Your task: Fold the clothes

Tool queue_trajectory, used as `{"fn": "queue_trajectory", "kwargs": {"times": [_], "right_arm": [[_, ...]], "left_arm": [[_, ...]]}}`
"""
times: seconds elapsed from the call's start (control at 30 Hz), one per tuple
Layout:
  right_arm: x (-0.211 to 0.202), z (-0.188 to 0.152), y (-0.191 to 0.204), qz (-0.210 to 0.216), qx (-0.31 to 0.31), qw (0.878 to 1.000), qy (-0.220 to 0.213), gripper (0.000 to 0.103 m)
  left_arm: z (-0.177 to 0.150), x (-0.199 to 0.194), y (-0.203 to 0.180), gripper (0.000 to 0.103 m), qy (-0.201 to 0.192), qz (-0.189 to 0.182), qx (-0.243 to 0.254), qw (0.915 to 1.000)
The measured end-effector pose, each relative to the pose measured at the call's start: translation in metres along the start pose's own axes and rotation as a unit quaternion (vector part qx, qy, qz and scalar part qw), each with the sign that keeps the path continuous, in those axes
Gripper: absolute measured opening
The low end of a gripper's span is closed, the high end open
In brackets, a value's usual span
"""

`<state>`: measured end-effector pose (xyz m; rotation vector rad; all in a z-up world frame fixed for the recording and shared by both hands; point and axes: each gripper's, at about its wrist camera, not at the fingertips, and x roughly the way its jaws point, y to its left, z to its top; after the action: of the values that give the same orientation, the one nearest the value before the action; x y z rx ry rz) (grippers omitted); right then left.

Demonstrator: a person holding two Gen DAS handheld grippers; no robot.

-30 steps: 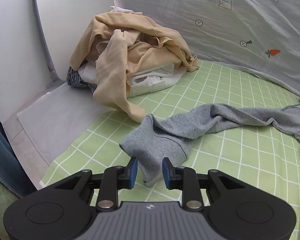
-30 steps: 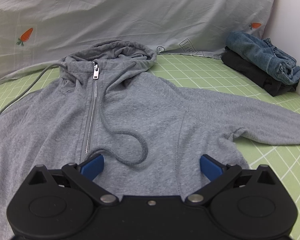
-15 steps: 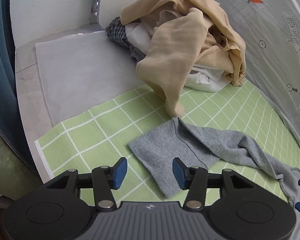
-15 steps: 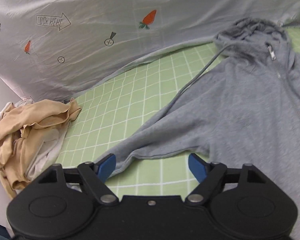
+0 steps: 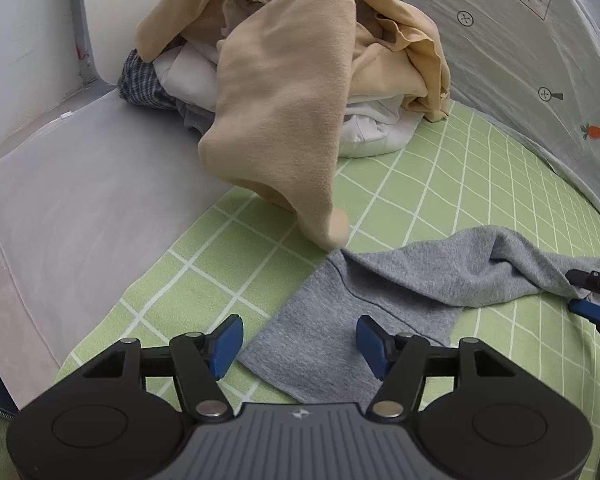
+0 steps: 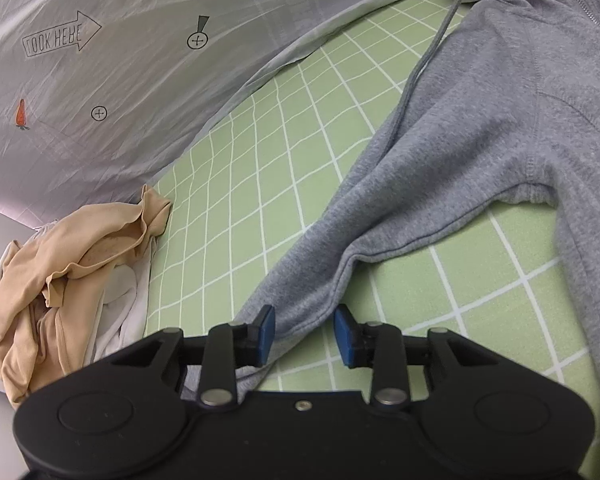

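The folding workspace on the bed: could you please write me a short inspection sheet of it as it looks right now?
Surface: green checked sheet, flat; grey pad beside it.
Job's things: grey hoodie spread out, zipped, sleeve stretched toward the pile.
Clutter: heap of tan, white and plaid clothes; its tan end reaches the sleeve cuff.
Grippers: left gripper opening, cuff between the jaws, pads not pressing; right gripper closing astride the sleeve, pads not yet pressing.
Cables: nothing seen; only the hoodie drawstring.
Surroundings: grey printed cloth with carrots; white wall.
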<state>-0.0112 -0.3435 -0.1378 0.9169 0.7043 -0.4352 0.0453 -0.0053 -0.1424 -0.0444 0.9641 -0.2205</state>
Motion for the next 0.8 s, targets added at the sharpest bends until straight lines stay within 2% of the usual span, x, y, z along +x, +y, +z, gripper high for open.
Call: {"fn": "queue_trajectory", "kwargs": {"times": [0.03,0.07,0.13,0.17,0.3,0.4,0.5,0.57,0.6,0.63,0.67,0.73,0.8], "right_arm": [[0.001,-0.001,0.002,-0.010,-0.002,1.000,-0.004,0.024],[0.002,-0.002,0.002,-0.016,-0.001,1.000,-0.004,0.013],[0.003,-0.002,0.001,-0.023,-0.001,1.000,-0.005,0.004],[0.003,-0.002,0.001,-0.025,-0.004,1.000,-0.006,0.004],[-0.017,0.001,0.010,-0.018,-0.048,0.998,-0.035,0.003],[-0.046,0.005,0.016,-0.011,-0.083,0.994,-0.068,0.003],[-0.075,0.005,0.019,-0.012,-0.132,0.986,-0.100,0.003],[-0.078,-0.003,0.015,-0.030,-0.164,0.981,-0.096,0.003],[-0.075,-0.009,0.009,-0.046,-0.175,0.980,-0.085,0.003],[-0.072,-0.016,0.003,-0.062,-0.185,0.978,-0.074,0.003],[-0.068,-0.022,-0.004,-0.077,-0.193,0.976,-0.063,0.003],[-0.056,-0.033,-0.023,-0.106,-0.181,0.977,-0.028,0.003],[-0.056,-0.038,-0.034,-0.106,-0.169,0.980,-0.028,0.005]], "left_arm": [[0.000,0.001,-0.001,0.062,-0.002,-0.002,0.014,0.9999],[-0.001,0.002,-0.002,0.060,-0.005,-0.001,0.031,0.9995],[-0.001,0.002,-0.005,0.020,-0.011,-0.005,0.057,0.9983],[-0.001,0.002,-0.006,0.014,-0.014,-0.008,0.070,0.9974],[0.006,-0.005,-0.011,0.010,-0.054,0.025,0.108,0.9923],[0.018,-0.033,-0.013,0.010,-0.130,0.050,0.136,0.9809],[0.017,-0.066,-0.020,0.010,-0.221,0.047,0.187,0.9560],[0.004,-0.074,-0.030,0.011,-0.243,0.055,0.241,0.9380],[-0.004,-0.071,-0.033,0.012,-0.233,0.052,0.260,0.9354],[-0.012,-0.067,-0.033,0.014,-0.218,0.046,0.274,0.9357],[-0.020,-0.060,-0.032,0.014,-0.192,0.040,0.279,0.9400],[-0.036,-0.044,-0.027,0.014,-0.131,0.031,0.271,0.9530],[-0.044,-0.041,-0.017,0.017,-0.098,0.020,0.247,0.9639]]}}
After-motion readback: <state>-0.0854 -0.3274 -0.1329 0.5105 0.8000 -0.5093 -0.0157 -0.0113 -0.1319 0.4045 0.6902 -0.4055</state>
